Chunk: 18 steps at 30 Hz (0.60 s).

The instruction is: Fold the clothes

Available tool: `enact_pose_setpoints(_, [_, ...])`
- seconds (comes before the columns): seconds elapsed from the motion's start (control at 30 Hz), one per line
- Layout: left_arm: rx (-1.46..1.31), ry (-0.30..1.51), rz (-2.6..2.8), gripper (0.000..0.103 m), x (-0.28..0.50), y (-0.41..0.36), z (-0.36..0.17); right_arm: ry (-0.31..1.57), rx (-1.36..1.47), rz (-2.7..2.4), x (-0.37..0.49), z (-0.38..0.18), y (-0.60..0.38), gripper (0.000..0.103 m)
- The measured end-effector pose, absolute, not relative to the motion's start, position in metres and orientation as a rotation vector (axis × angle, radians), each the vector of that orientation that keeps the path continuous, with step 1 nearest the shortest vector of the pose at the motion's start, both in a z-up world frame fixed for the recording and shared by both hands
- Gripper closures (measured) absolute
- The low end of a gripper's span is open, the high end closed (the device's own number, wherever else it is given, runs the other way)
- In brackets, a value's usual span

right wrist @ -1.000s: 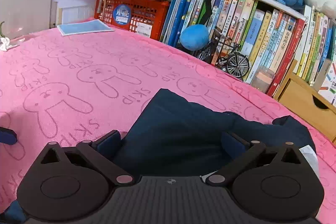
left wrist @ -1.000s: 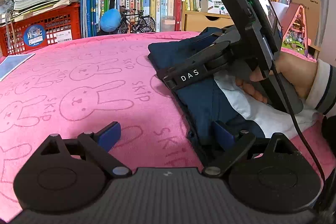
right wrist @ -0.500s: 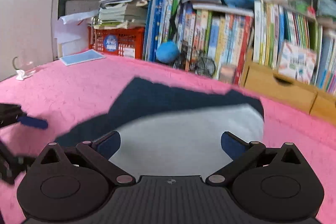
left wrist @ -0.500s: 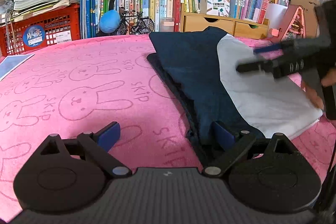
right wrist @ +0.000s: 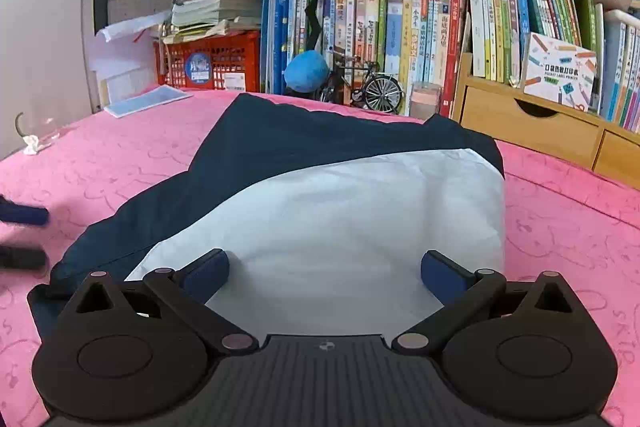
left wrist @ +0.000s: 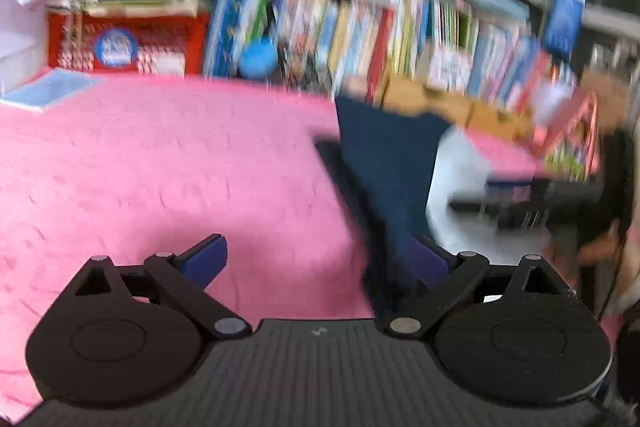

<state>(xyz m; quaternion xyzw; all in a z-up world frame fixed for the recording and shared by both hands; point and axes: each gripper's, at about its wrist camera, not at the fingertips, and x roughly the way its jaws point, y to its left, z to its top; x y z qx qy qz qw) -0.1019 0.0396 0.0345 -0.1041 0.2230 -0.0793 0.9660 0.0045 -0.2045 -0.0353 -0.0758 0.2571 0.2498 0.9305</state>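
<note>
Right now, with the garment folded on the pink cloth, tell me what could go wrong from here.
1. The folded navy and white garment lies in a loose bundle with an uneven navy edge; a careless pass could undo the fold.
2. The left gripper view is motion-blurred with its fingers open, one finger over the garment's edge; it may snag the fabric.
3. The right gripper is open above the white panel, so dipping could wrinkle it or drag the pink cloth.
</note>
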Motion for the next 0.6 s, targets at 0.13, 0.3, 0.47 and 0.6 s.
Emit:
enact_pose_setpoints(0.13, [-0.158, 0.359, -0.189, 0.003, -0.099, 0.025, 0.064, 0.524, -0.151, 0.512, 0.003, -0.035, -0.204, 0.000])
enact_pose_setpoints(0.3, [-0.025, 0.437, -0.181, 0.000, -0.084, -0.008, 0.041, 0.519, -0.094, 0.520, 0.005, -0.033, -0.212, 0.000])
enact_pose_setpoints(0.47, [0.004, 0.600, -0.104, 0.000, -0.063, -0.011, -0.002, 0.516, 0.055, 0.512, 0.009, -0.031, -0.232, 0.000])
enact_pose_setpoints(0.6, [-0.001, 0.587, -0.104, 0.000, -0.065, -0.010, -0.007, 0.508, 0.204, 0.527, 0.014, -0.032, -0.253, 0.000])
